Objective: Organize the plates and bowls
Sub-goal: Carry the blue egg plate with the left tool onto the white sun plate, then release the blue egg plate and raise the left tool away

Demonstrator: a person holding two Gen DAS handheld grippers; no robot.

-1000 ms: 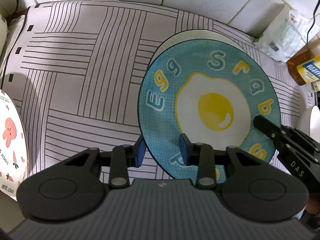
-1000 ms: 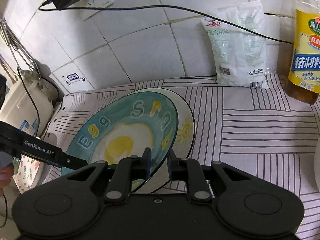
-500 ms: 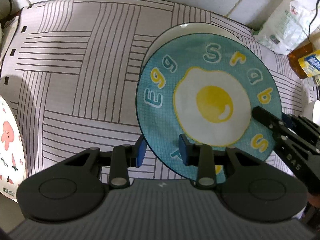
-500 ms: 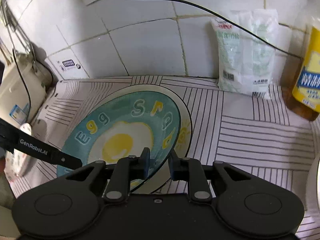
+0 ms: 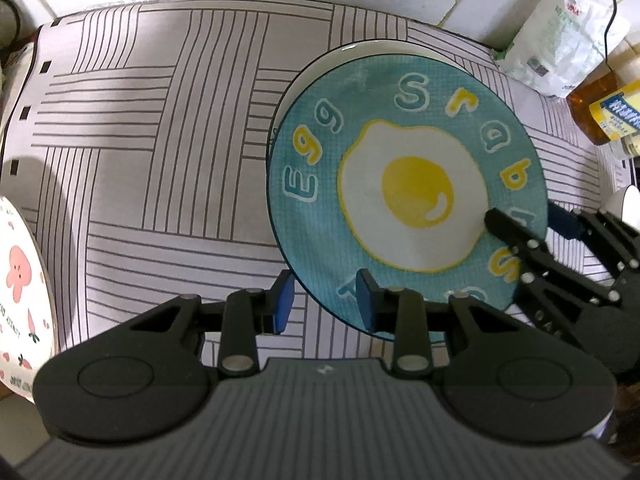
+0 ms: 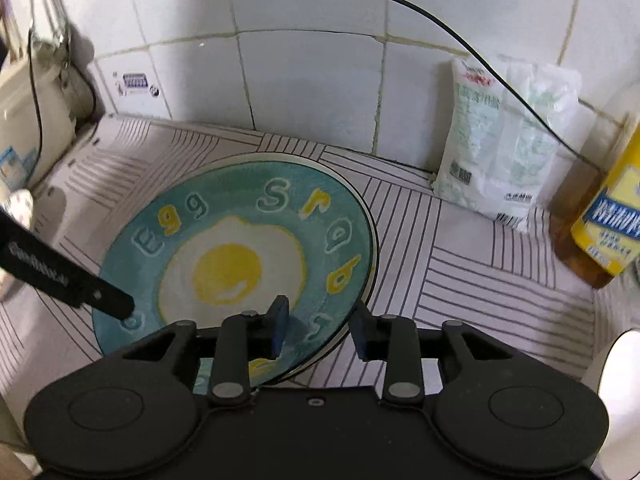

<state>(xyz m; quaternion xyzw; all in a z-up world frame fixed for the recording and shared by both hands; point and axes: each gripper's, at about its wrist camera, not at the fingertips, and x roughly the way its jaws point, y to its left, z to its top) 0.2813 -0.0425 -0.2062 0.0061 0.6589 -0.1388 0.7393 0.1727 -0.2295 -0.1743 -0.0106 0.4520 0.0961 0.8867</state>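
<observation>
A blue plate with a fried-egg picture (image 5: 408,196) lies on top of a white plate (image 5: 360,46) on the striped mat; both also show in the right wrist view, the blue plate (image 6: 240,256) over the white plate's rim (image 6: 370,216). My left gripper (image 5: 324,300) is open, its jaws astride the blue plate's near rim. My right gripper (image 6: 320,330) is open, its jaws either side of the plate's rim. The right gripper also shows in the left wrist view (image 5: 524,224).
A white plate with pink cartoon prints (image 5: 20,280) sits at the left edge. A salt bag (image 6: 504,140) and an oil bottle (image 6: 600,232) stand by the tiled wall at the right. A white bowl edge (image 6: 620,376) is at far right.
The right gripper has opened and let go of the blue plate's rim. The blue plate has sunk from tilted to nearly flat on the white plate. The left gripper has stayed open.
</observation>
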